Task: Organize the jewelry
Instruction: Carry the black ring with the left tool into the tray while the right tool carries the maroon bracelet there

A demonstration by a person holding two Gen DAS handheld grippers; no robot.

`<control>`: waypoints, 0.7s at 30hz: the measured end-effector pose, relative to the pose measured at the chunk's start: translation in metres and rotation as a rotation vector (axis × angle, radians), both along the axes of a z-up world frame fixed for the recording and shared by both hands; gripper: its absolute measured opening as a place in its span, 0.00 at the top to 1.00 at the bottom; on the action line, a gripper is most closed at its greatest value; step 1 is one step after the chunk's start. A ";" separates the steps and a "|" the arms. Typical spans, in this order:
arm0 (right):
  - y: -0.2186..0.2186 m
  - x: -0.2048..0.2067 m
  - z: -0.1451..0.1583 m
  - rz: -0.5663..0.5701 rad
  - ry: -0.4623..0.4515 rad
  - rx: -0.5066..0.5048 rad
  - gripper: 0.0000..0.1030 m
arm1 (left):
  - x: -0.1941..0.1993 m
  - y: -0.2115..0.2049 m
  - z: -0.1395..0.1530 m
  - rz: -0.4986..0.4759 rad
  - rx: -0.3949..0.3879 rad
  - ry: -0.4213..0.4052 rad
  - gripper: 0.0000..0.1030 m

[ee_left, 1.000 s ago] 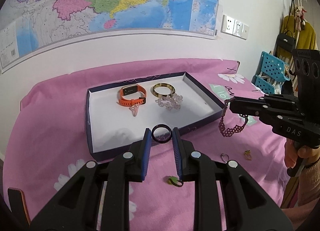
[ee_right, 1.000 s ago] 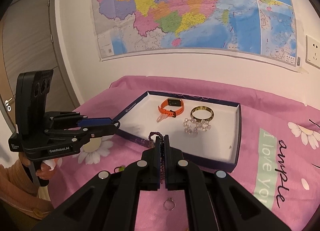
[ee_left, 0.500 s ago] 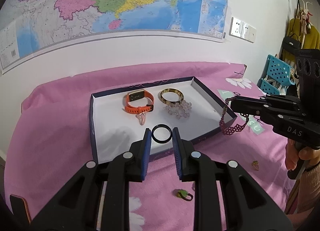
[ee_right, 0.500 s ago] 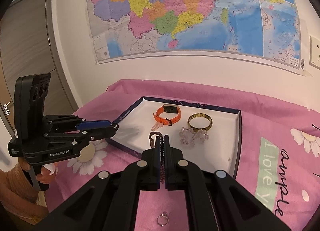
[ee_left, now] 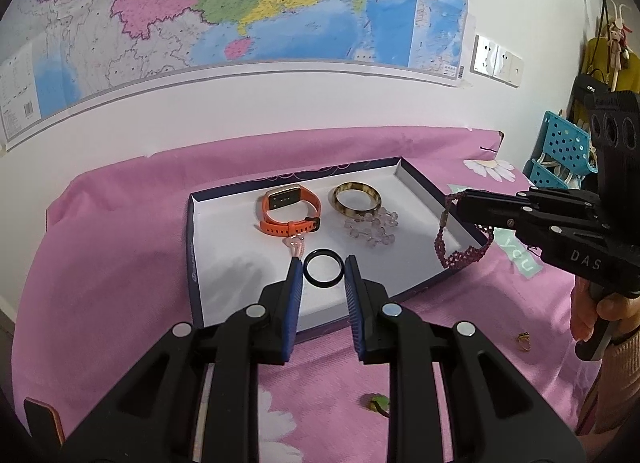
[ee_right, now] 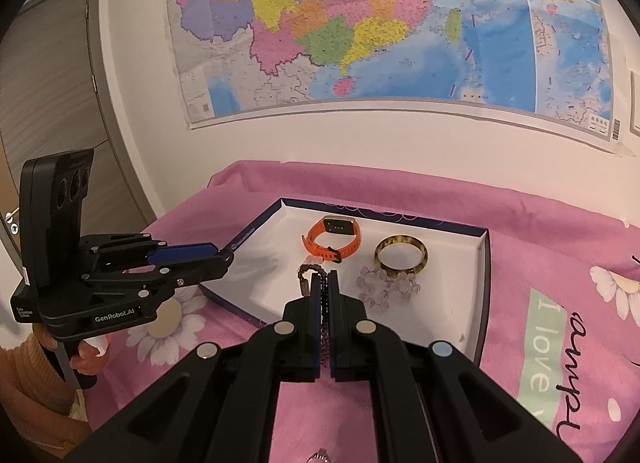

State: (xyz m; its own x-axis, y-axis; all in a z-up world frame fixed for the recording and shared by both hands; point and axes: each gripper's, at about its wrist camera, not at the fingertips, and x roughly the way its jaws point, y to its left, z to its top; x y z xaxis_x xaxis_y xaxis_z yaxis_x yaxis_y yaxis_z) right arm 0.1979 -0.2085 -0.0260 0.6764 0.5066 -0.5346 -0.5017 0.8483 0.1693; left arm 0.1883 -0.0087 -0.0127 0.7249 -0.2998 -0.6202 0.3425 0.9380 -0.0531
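Observation:
A shallow white tray with dark blue walls (ee_left: 192,247) (ee_right: 482,287) lies on the pink cloth. In it are an orange watch band (ee_left: 289,211) (ee_right: 334,238), a tortoiseshell bangle (ee_left: 355,197) (ee_right: 401,255), a clear bead bracelet (ee_left: 372,227) (ee_right: 386,287) and a small pink charm (ee_left: 296,243). My left gripper (ee_left: 323,269) is shut on a black ring (ee_left: 323,269), held above the tray's near half. My right gripper (ee_right: 325,283) (ee_left: 460,203) is shut on a dark red beaded bracelet (ee_left: 460,255) (ee_right: 308,271) that hangs over the tray's right wall.
On the pink cloth lie a green ring (ee_left: 378,403), a gold ring (ee_left: 523,339) and a silver ring (ee_right: 320,457). A wall with a map stands behind the table. A blue basket (ee_left: 564,151) stands at the far right, a door (ee_right: 52,103) at the left.
Both grippers have moved forward toward the tray with their loads. The black ring is now over the tray's floor and the red bracelet is over the tray's right wall.

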 end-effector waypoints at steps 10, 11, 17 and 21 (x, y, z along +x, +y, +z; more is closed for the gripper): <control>0.004 0.016 -0.009 -0.007 0.023 -0.011 0.99 | 0.014 0.000 -0.005 0.017 0.017 0.013 0.79; 0.005 0.018 -0.010 -0.009 0.024 -0.012 0.98 | 0.015 0.000 -0.005 0.019 0.017 0.016 0.79; 0.007 0.031 -0.019 -0.019 0.045 -0.016 0.99 | 0.026 -0.002 -0.012 0.024 0.021 0.034 0.79; 0.007 0.039 -0.026 -0.025 0.063 -0.014 0.98 | 0.031 -0.004 -0.017 0.030 0.028 0.043 0.79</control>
State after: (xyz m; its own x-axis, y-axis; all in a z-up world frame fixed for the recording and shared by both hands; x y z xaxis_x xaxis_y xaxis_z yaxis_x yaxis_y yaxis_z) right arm 0.2369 -0.2010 -0.0516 0.6532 0.4820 -0.5839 -0.4690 0.8630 0.1878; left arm 0.2197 -0.0126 -0.0300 0.7056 -0.2601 -0.6592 0.3118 0.9493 -0.0408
